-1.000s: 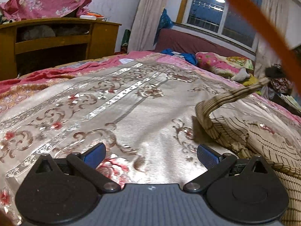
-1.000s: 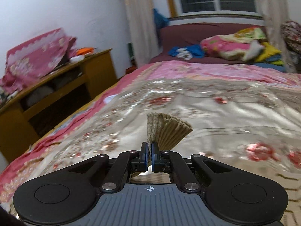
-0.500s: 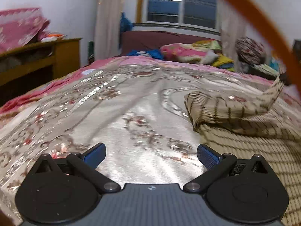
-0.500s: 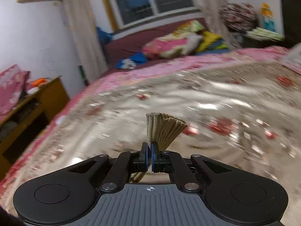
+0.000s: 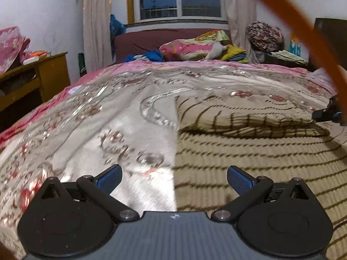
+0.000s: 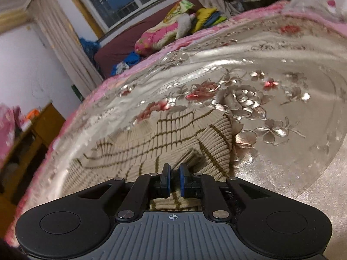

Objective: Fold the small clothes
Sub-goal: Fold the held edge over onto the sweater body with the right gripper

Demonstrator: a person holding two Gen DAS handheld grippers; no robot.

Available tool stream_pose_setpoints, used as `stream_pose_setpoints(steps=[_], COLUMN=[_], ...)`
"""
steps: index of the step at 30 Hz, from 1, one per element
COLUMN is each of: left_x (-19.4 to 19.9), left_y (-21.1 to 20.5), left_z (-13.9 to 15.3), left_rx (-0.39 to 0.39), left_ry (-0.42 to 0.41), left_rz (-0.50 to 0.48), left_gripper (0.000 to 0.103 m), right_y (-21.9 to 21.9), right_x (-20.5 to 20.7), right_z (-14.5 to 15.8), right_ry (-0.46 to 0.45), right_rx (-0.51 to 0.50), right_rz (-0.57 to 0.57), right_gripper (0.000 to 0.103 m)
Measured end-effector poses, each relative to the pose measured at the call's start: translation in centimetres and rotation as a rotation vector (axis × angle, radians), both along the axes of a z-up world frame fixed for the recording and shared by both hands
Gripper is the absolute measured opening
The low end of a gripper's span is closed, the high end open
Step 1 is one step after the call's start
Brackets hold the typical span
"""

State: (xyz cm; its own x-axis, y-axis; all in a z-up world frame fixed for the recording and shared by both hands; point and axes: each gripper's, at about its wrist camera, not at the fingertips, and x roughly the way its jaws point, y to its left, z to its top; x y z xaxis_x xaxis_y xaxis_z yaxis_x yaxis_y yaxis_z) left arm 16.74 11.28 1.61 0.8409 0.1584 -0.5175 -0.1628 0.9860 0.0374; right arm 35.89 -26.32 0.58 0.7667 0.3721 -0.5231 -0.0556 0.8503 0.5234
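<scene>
Right claw [image 6: 173, 174] is low over the bed, its jaws nearly together with a narrow gap showing, and the ribbed beige garment [image 6: 173, 138] bunched right at the tips; whether the pads actually pinch the cloth I cannot tell from here. Just ahead of that claw the garment's top layer lies doubled back over the rest, on the shiny floral bedspread [image 6: 282, 86]. Over on the other side, the left claw [image 5: 174, 176] hangs with its jaws spread wide and nothing between them, the garment [image 5: 249, 151] sprawled under and ahead of its right finger, bare bedspread [image 5: 108, 112] under its left. The fold looks laid but not pressed. Here is the danger: if the right claw lifts away with a rib caught between the pads, the flap comes with it and the fold opens. That slick satin will not hold the lower layer either, so any sideways drag could slide the whole garment askew
</scene>
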Motion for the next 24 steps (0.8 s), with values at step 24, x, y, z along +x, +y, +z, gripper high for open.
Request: stream_pose_setpoints(steps=[24], left_x=[12.2], left_y=[-0.9], left_z=[1.3], left_rx=[0.016], left_ry=[0.022], left_rz=[0.008], left_gripper=[0.103], right_y=[0.5], right_x=[2.1], right_z=[-1.4], right_ry=[0.041], right_rx=[-0.053], right_rz=[0.005], right_gripper=[0.012])
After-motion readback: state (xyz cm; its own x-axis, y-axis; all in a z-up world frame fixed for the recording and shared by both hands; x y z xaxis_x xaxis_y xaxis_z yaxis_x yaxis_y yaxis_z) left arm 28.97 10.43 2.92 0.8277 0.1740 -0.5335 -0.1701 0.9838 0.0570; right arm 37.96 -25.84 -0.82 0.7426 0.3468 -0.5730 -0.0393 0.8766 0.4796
